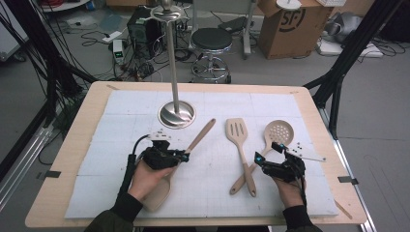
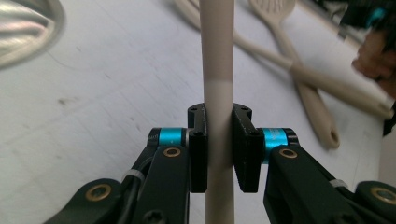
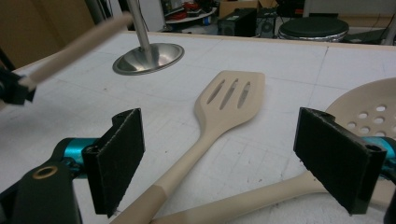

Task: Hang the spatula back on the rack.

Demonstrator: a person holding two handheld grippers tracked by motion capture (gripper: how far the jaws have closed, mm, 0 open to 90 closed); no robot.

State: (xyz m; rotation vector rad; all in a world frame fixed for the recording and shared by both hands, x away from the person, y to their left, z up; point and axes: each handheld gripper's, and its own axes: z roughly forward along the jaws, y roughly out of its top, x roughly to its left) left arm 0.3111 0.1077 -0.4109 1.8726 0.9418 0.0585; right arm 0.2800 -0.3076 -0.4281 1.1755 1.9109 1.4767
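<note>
Spatula [image 1: 167, 180] handle pinched in left gripper [image 1: 180, 155], lifted off white mat [image 1: 121, 140] near rack base [image 1: 177, 115]. Step: carrying it to the rack; next needs raising toward the hooks. Right gripper [image 1: 269, 151] spread, idle over slotted turner [image 1: 240, 147].

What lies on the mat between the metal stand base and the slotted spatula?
In the high view, the raised handle end of the utensil in the left claw lies between the stand base and the slotted spatula.

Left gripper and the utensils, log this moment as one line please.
left gripper: shut on spatula handle | right gripper: open, over slotted turner | skimmer: on mat | stand: unused
</note>
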